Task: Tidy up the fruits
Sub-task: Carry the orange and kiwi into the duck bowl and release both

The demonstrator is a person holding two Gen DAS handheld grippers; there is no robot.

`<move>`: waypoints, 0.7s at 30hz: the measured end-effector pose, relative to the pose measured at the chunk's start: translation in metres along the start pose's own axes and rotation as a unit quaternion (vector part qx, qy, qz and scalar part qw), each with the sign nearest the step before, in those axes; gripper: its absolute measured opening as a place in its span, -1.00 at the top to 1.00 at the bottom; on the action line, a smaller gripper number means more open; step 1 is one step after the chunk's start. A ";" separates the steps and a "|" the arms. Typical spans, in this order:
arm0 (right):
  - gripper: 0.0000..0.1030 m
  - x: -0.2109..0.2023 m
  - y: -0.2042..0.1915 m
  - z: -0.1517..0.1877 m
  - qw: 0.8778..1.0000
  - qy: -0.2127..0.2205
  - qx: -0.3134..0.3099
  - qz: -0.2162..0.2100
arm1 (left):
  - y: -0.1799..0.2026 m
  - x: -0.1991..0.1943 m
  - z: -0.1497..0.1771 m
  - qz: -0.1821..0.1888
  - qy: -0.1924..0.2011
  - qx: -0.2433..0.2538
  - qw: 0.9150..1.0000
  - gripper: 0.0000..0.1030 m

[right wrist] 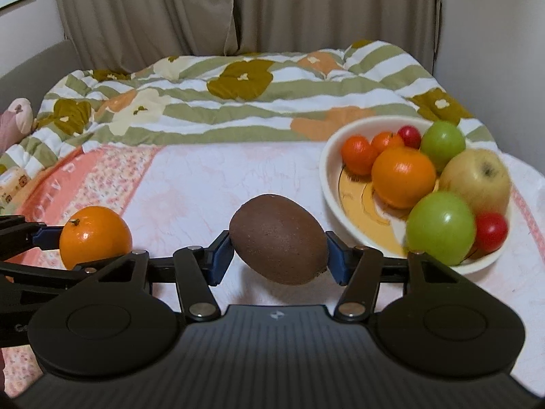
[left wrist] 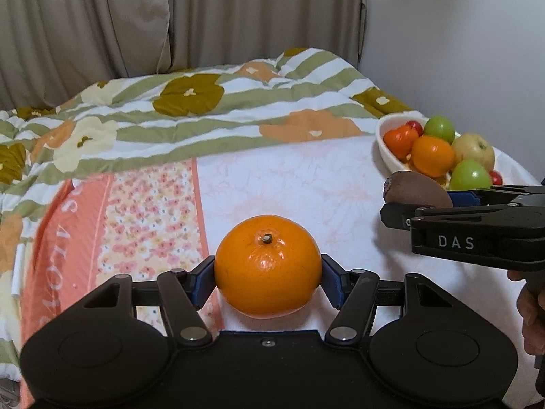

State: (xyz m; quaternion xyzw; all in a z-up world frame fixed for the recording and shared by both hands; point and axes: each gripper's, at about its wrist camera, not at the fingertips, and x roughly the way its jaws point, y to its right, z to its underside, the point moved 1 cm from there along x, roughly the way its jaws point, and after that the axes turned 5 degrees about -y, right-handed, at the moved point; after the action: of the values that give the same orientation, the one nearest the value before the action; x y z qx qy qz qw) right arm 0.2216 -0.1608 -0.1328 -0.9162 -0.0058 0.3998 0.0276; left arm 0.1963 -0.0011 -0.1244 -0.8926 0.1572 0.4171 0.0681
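My left gripper is shut on a mandarin orange, its blue pads pressing both sides, just above the pale pink bedspread. The same orange shows at the left of the right wrist view. My right gripper is shut on a brown kiwi, lifted off the bed. In the left wrist view this kiwi sits between the right gripper's fingers at the right edge. A white bowl at the right holds oranges, green apples, a yellow apple and small red fruits.
A floral striped quilt lies bunched across the back of the bed, before beige curtains. A white wall stands close behind the bowl. A hand holds the right gripper. A pink soft toy lies far left.
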 end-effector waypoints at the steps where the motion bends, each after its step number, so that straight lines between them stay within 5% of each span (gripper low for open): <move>1: -0.40 -0.006 0.001 -0.003 1.000 0.003 0.000 0.000 | 0.002 -0.003 -0.003 0.000 0.003 0.000 1.000 -0.30; 21: -0.40 -0.107 0.086 -0.061 0.998 0.045 0.023 0.028 | 0.076 -0.060 -0.071 0.012 0.047 0.000 0.999 -0.30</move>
State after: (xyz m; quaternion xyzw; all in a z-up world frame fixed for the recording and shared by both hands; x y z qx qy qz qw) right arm 0.1921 -0.2533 -0.0180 -0.9320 0.0305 0.3592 0.0379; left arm 0.1856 -0.0771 -0.0320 -0.9093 0.1709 0.3754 0.0560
